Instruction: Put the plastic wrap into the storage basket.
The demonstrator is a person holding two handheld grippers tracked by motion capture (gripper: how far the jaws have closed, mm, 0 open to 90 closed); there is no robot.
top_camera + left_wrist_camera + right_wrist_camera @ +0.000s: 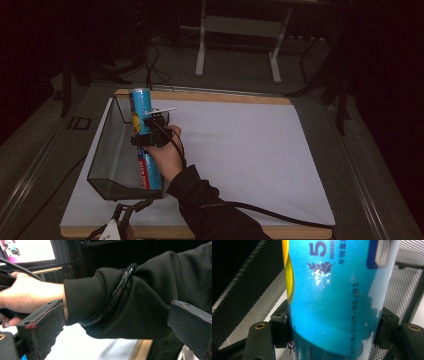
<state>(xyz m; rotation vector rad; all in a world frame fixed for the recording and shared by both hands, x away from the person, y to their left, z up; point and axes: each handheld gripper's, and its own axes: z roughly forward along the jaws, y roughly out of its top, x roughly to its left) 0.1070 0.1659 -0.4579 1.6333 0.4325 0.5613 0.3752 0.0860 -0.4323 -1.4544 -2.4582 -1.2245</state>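
A tall blue can (141, 107) with yellow and red print stands almost upright at the right side of a black mesh basket (106, 150). My right gripper (146, 132) is shut on its middle, with a hand behind it. In the right gripper view the two pads press both sides of the blue can (332, 290), and the basket's mesh (249, 297) lies behind it. I cannot tell whether the can's lower end rests on the basket floor. My left gripper (122, 217) sits at the table's near edge. Its jaws stand wide open (117, 327), with a black sleeve (140, 297) farther off.
The basket sits on the left part of a white mat (240, 150) on a wooden board. The right gripper's black cable (270, 212) trails across the mat's near right. A metal stand (240, 30) is on the floor beyond the table.
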